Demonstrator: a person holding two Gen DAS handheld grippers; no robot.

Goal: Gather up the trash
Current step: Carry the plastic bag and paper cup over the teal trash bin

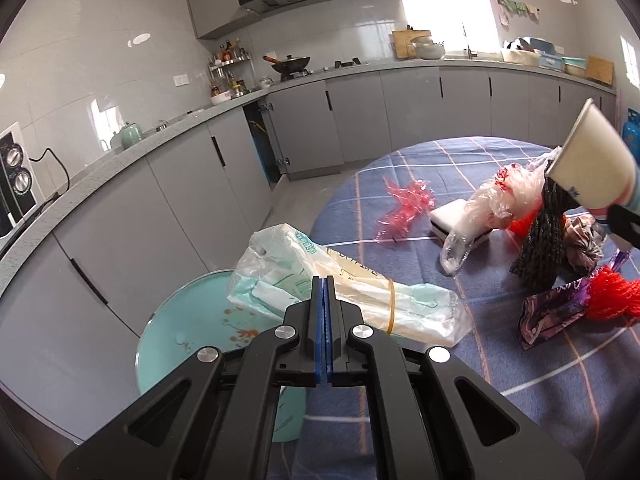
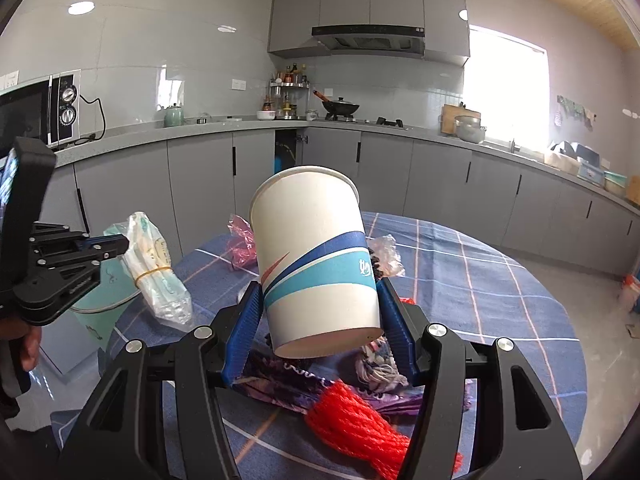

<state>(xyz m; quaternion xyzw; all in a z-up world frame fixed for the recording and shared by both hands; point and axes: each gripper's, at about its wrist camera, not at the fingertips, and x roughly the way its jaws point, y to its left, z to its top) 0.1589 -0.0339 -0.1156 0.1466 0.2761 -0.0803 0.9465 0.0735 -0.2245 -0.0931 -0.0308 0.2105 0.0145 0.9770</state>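
left gripper (image 1: 324, 280) jaws clenched, blue pads pressed flat together on a thin edge of the clear plastic bag with pale green print and a yellow rubber band (image 1: 344, 300); the bag hangs at 12 o'clock of the tips, over the rim of the pale teal round bin (image 1: 176, 328) and the edge of the round table with blue plaid cloth (image 1: 520, 360). right gripper (image 2: 318, 308) jaws grasping the white paper cup with blue and teal stripes (image 2: 316, 256), tilted, mouth toward 12 o'clock. on the cloth: black-and-white sponge block (image 1: 448, 216), red net bundle (image 2: 352, 420) at 6 o'clock of cup, purple wrapper (image 1: 552, 312), pink cellophane scrap (image 1: 404, 208).
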